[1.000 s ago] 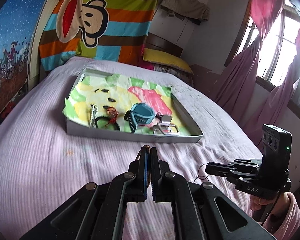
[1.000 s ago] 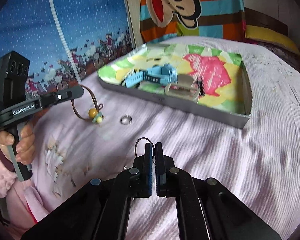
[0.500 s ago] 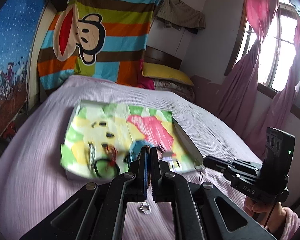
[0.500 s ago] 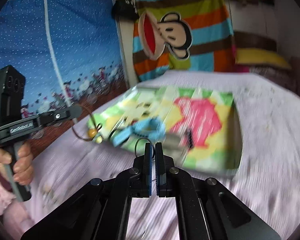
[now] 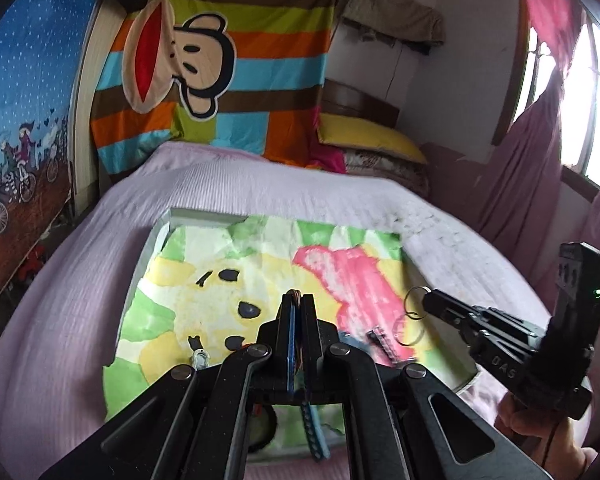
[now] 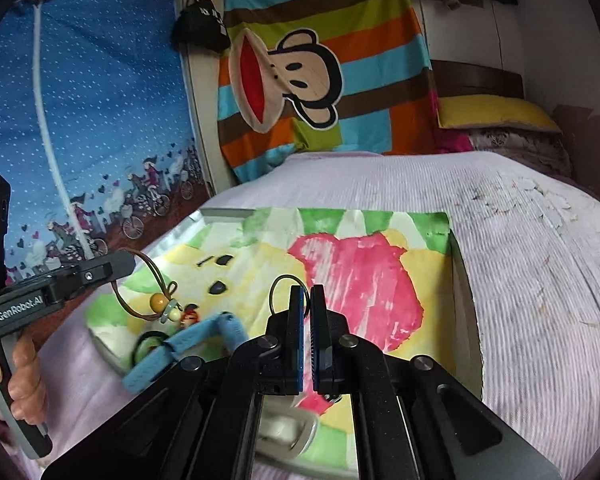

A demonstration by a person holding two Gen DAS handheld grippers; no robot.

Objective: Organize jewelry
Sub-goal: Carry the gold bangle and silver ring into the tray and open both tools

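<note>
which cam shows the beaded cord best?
Right wrist view: the beaded cord hangs in full from the left gripper over the tray, beads clear. Left wrist view shows only a sliver of brown cord pinched between its own fingers.

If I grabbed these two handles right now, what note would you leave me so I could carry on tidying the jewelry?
Left gripper: shut on a brown beaded cord, which dangles over the left part of the tray.
Right gripper: shut on thin wire hoops, held above the tray.
Done: a blue watch and a silver buckle-like piece lie in the tray.
Left: lower both held pieces into the tray and open the fingers; neither is set down yet.
</note>
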